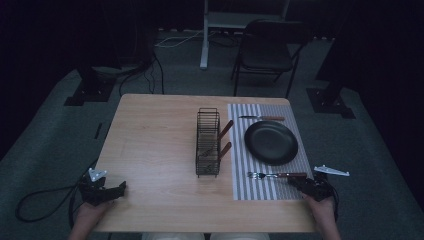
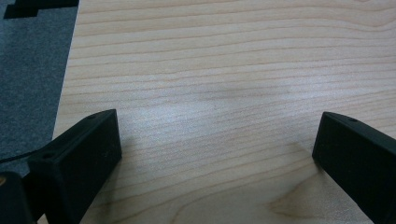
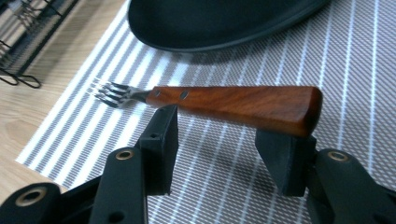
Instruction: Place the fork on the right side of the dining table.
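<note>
A fork (image 1: 277, 175) with a brown wooden handle lies on the striped placemat (image 1: 240, 187), tines pointing left, just in front of the black plate (image 1: 271, 142). My right gripper (image 1: 299, 181) sits at the handle end. In the right gripper view its jaws (image 3: 219, 135) stand open, with the fork handle (image 3: 233, 105) lying crosswise right beyond their tips and the plate (image 3: 219, 18) behind. My left gripper (image 1: 116, 190) rests open at the table's front left corner, over bare wood (image 2: 217, 135), with nothing between its fingers.
A black wire rack (image 1: 208, 142) stands mid-table with two wooden-handled utensils (image 1: 225, 140) sticking out to its right. A knife (image 1: 262, 118) lies behind the plate on the mat. A folding chair (image 1: 267, 47) stands beyond the table's far edge.
</note>
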`<state>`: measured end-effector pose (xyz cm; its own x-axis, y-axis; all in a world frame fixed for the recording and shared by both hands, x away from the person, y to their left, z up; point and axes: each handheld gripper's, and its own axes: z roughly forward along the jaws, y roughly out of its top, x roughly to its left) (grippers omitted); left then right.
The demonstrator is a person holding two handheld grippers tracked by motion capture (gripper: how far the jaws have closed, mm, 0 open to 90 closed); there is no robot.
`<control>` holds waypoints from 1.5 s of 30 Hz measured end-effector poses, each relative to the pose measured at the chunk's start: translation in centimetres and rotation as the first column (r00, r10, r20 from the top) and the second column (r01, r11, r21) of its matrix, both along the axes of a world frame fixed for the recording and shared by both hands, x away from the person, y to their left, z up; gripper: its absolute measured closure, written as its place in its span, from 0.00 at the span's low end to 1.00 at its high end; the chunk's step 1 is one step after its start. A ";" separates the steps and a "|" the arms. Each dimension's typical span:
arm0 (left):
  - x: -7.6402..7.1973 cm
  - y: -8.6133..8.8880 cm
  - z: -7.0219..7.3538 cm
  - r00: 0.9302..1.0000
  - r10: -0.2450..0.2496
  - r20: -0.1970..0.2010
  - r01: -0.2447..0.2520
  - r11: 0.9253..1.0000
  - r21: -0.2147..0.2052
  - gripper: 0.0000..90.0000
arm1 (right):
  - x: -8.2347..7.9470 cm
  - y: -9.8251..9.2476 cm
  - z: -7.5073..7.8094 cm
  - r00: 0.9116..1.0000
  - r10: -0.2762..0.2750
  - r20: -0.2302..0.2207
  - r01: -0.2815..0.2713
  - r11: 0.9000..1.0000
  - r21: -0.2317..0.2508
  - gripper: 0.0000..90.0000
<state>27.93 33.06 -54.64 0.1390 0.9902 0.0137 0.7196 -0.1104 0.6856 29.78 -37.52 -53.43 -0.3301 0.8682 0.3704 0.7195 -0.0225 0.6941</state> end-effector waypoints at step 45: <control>0.0 0.0 0.0 1.000 0.002 0.003 -0.002 1.000 -0.002 0.02 | -3.6 5.2 -1.5 0.971 -0.219 0.099 0.239 0.926 -0.293 0.15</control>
